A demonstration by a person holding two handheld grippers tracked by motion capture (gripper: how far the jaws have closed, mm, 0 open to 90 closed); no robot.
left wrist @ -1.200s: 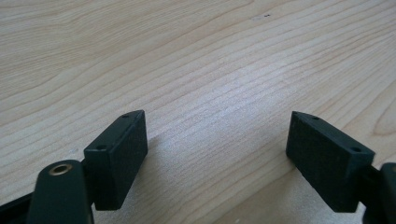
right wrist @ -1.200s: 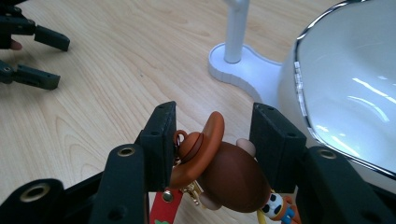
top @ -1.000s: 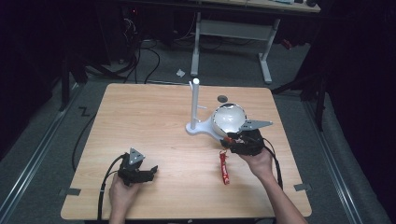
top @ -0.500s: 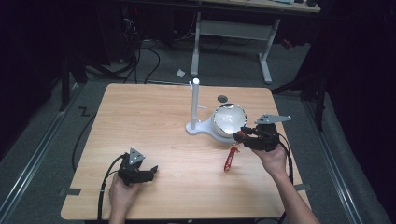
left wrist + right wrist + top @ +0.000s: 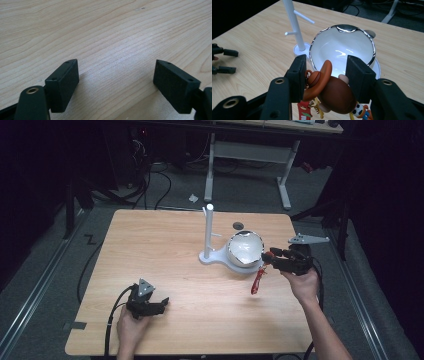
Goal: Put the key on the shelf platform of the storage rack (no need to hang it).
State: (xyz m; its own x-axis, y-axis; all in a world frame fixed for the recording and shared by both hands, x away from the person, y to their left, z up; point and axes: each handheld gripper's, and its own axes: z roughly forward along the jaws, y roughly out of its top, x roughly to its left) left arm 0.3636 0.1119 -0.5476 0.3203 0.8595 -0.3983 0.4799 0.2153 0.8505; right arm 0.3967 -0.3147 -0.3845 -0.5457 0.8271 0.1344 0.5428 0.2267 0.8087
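In the high view, nearest the person at about 7 o'clock on the table (image 5: 165,250), the left hand-held gripper (image 5: 159,304) rests low over the bare wood in the person's left hand (image 5: 131,330). Its own view shows the two black jaws spread wide with plain wood grain between them, gripping nothing.

Farther in, at about 3 o'clock, the right hand-held gripper (image 5: 270,255) is held in the person's right hand (image 5: 303,282) and points toward 9 o'clock, at the bowl. Its jaws are closed on a brown monkey-shaped keychain (image 5: 329,87); in the right gripper view the brown figure sits squeezed between the two black pads, with an orange-brown ear or limb curling up at the left pad. Below it hang a red strap (image 5: 304,112) and a small colourful charm (image 5: 361,111) (its detail is too small to read). In the high view the red strap (image 5: 257,281) dangles from the gripper down to about 7 o'clock, just above the table or touching it; I cannot tell which.

Just beyond the held keychain stands a white bowl with a silvery rim (image 5: 342,46), tilted so its inside faces the gripper, on the flat white base of a stand. At the bowl's 10 o'clock in the right gripper view rises the white peg stand (image 5: 292,22), upright, with short pegs sticking out sideways. The left gripper's jaws (image 5: 224,61) show at the far 9 o'clock edge of that view.
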